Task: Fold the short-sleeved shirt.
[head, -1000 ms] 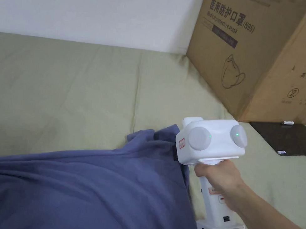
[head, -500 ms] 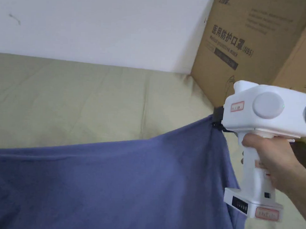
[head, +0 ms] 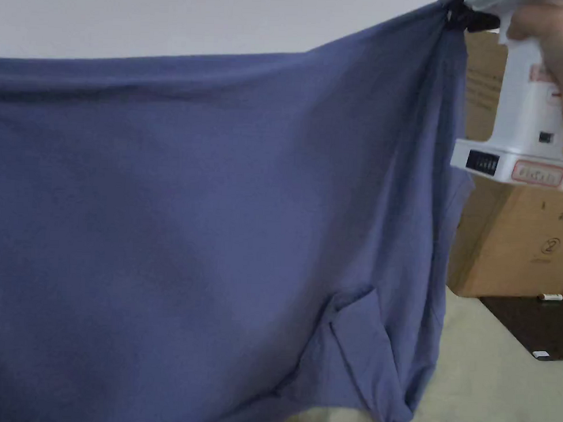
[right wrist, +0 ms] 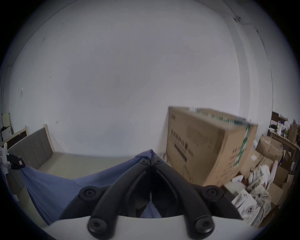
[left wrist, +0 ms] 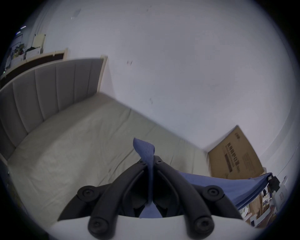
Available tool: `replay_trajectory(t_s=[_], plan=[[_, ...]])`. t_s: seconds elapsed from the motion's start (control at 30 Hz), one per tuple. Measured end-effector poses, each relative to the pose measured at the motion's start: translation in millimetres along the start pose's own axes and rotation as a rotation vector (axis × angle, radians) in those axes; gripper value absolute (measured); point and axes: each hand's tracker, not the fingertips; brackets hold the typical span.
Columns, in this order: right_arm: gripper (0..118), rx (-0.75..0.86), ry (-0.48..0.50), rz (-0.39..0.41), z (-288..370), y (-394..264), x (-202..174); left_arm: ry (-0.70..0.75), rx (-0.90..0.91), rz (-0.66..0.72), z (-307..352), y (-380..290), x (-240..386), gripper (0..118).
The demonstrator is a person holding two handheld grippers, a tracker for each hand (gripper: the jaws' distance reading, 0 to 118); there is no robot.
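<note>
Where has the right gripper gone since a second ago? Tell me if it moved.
Yes. The right gripper rose, carrying the shirt off the bed, from below the cardboard box to near its top.

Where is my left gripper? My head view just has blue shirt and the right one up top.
Observer: The left gripper is shut on the shirt edge, cloth poking past its tips.
Operator: What's behind the shirt?
Observer: A bed with a grey padded headboard.
Operator: Is my right one pinching properly?
Observer: The right gripper is shut on a shirt corner, jaws together.
</note>
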Motion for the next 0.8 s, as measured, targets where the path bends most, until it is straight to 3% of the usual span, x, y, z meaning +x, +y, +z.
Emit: replay_trajectory(t_s=[0.2,0.33,0.5,0.67,0.8], plan=[[0,0.184,-0.008,-0.028,5.7,67.8,-19.8,-0.099,0.159,0.031,31.7,36.0,20.3,2],[0,0.228,-0.003,0.014,17.6,74.2,-29.5,-0.093,0.185,0.017,39.9,33.8,14.7,2],[0,0.201,0.052,0.052,23.0,32.3,-26.3,-0.11,0.114,0.082,30.3,1.4,-24.2,2],[0,0.091,0.152,0.083,38.5,-51.2,-10.8,-0.093,-0.025,0.115,20.0,-68.1,-84.7,2],[0,0.006,0.205,0.022,78.0,-123.8,7.8,-0.064,-0.127,0.118,30.9,-130.0,-130.0,2]])
